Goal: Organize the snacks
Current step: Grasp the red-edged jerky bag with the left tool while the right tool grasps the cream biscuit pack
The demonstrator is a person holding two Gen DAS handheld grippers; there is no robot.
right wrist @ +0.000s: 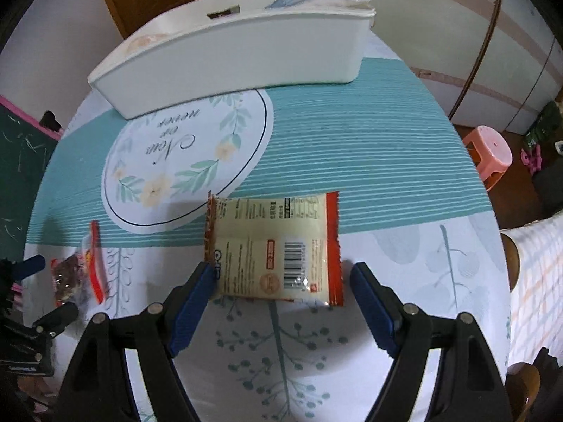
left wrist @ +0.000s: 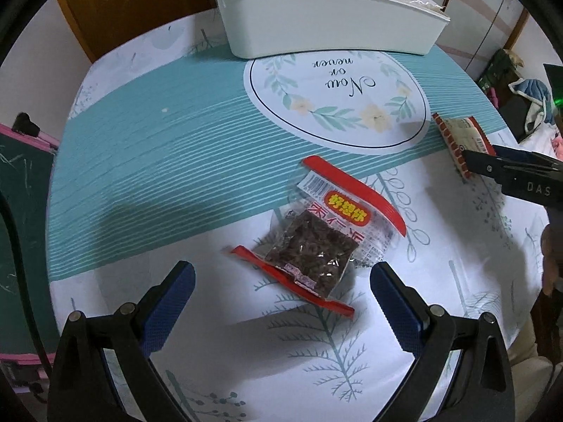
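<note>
Both jaws spread, left gripper [left wrist: 281,281] over red-edged packet [left wrist: 316,235], right gripper [right wrist: 281,281] partly hiding cream packet [right wrist: 274,246]

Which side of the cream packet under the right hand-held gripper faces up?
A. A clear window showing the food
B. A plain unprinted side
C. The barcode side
C: the cream packet lies flat on the tablecloth with its barcode and fine print facing up.
</note>
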